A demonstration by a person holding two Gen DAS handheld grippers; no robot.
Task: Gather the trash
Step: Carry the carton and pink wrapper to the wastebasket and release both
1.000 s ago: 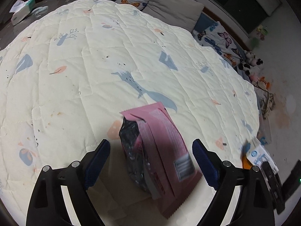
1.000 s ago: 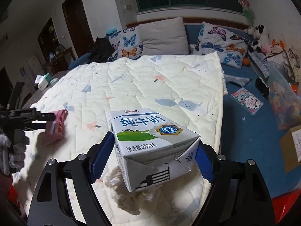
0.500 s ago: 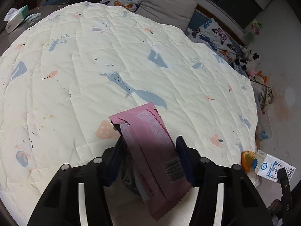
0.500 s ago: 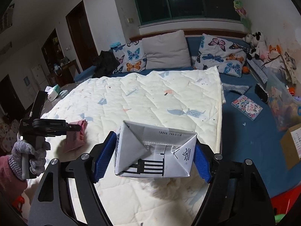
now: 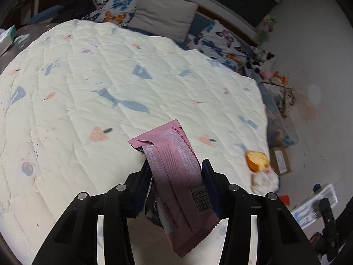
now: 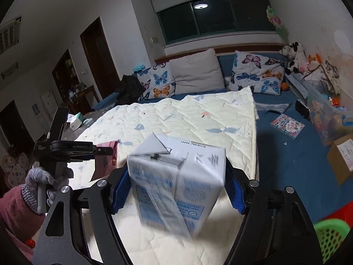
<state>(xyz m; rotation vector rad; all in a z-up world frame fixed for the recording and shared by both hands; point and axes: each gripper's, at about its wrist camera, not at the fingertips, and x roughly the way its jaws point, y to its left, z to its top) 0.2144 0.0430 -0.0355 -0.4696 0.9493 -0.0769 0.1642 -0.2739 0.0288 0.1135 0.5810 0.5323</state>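
the left gripper (image 5: pixel 176 184) is clamped on one pink wrapper (image 5: pixel 176 176), its jaws having just been closing with the wrapper between them; the wrapper hangs tilted above the quilt (image 5: pixel 88 88), barcode end down. the right gripper (image 6: pixel 176 183) is clamped on one white and blue milk carton (image 6: pixel 178 181), its jaws also having just been closing on it; the carton sits tipped and blurred, clear of the quilt. in the right wrist view one gloved hand (image 6: pixel 44 181) grips the left gripper's handle at the left. one green basket (image 6: pixel 331 238) shows at the lower right corner. farther off lie one book (image 6: pixel 288 125) on the blue sheet and one cardboard box (image 6: pixel 342 156). at the head of the bed stand three pillows: two with butterflies (image 6: pixel 157 84) (image 6: pixel 258 75) and one plain (image 6: pixel 198 71) between them.
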